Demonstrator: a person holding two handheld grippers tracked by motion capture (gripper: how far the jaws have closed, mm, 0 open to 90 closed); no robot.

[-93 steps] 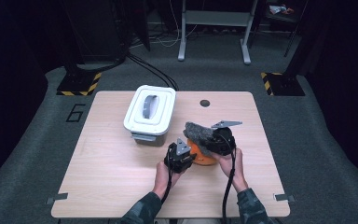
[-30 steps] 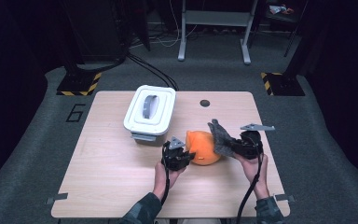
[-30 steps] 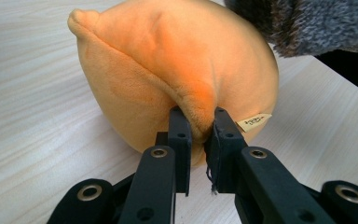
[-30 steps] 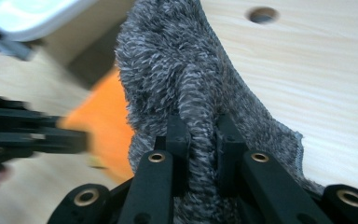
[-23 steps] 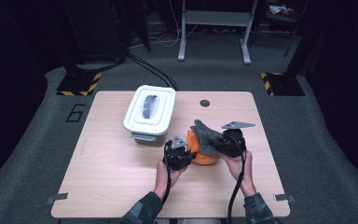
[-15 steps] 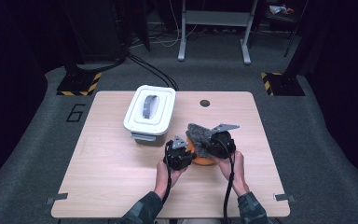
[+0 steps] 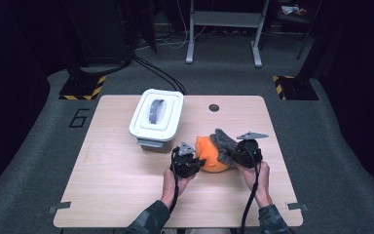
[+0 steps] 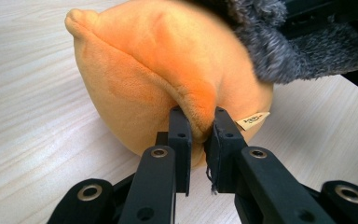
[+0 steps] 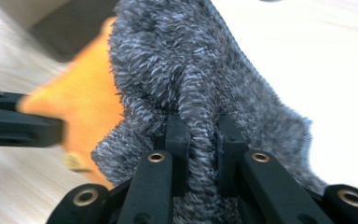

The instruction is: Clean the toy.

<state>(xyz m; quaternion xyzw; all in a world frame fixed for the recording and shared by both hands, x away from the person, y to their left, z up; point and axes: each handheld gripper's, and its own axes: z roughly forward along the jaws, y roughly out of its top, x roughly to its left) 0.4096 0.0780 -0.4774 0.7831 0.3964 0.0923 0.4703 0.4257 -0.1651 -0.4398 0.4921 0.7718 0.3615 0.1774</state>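
Note:
An orange plush toy (image 7: 209,157) lies on the wooden table, with a small label (image 8: 253,121) on its side. My left gripper (image 7: 191,162) is shut on a fold of the orange plush toy (image 8: 149,84), pinched between its jaws. A grey fuzzy cloth (image 7: 224,144) drapes over the top right of the toy. My right gripper (image 7: 234,155) is shut on the grey fuzzy cloth (image 9: 186,70), with a ridge of it squeezed between the jaws. In the right gripper view the orange plush (image 9: 81,107) shows under the cloth at the left.
A white lidded box (image 7: 157,117) with a grey handle stands left of the toy, farther back. A round hole (image 7: 214,107) sits in the table (image 7: 117,185) at the back. Both forearms come in from the table's near edge.
My right gripper has swung in from the right with the grey cloth and come down onto the orange toy. The left gripper has stayed on the toy.

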